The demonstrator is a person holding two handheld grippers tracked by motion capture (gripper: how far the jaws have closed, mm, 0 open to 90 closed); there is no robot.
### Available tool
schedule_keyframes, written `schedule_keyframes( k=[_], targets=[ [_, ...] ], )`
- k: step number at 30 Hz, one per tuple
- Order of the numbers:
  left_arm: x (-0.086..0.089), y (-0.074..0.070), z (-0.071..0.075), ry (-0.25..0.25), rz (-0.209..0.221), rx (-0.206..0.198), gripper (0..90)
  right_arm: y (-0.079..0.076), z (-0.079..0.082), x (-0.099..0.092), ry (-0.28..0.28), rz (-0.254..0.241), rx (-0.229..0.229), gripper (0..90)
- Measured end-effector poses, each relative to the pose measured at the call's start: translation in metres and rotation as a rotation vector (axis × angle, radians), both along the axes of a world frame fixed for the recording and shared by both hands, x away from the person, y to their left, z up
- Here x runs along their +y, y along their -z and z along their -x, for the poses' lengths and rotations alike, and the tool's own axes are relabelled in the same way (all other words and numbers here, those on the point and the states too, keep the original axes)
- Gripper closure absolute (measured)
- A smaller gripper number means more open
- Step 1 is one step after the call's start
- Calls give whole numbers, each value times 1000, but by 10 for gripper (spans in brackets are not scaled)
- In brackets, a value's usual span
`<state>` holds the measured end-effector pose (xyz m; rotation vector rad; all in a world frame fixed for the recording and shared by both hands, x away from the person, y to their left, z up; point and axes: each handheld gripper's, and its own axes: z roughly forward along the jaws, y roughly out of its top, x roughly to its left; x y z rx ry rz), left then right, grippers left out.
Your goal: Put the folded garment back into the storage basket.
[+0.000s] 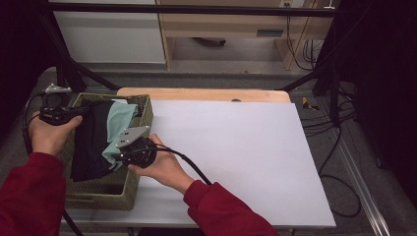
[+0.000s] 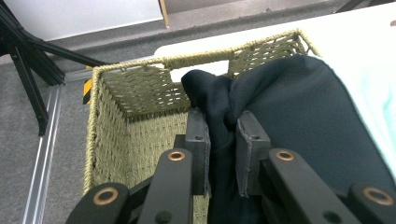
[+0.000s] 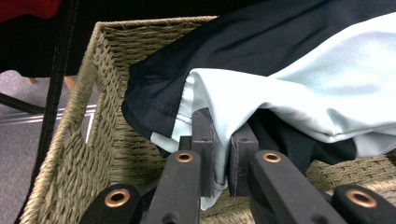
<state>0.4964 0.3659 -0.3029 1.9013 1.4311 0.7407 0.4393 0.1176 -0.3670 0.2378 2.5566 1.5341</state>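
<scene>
Because we mean to lift both cloths from the woven basket point(image 1: 133, 189) at the table's left, our left gripper point(image 2: 223, 140) pinches the black garment point(image 2: 299, 121) while our right gripper point(image 3: 222, 140) clamps the pale-green cloth point(image 3: 280, 88).

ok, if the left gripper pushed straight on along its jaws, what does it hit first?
The left gripper is shut on the dark cloth, so that bunched cloth comes first. Beyond it, probably the far wall of the woven basket, though depth is hard to judge.
</scene>
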Motion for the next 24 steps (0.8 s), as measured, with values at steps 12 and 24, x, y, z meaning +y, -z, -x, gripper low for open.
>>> schedule_keyframes(
  k=[12,24],
  targets=[
    [5,9,-10,-14,24,-17,674,0,-7,16,55,24,60,772],
    [-22,-20,27,-15,4,-174,373,-25,10,-45,138,-45,15,392]
  ],
)
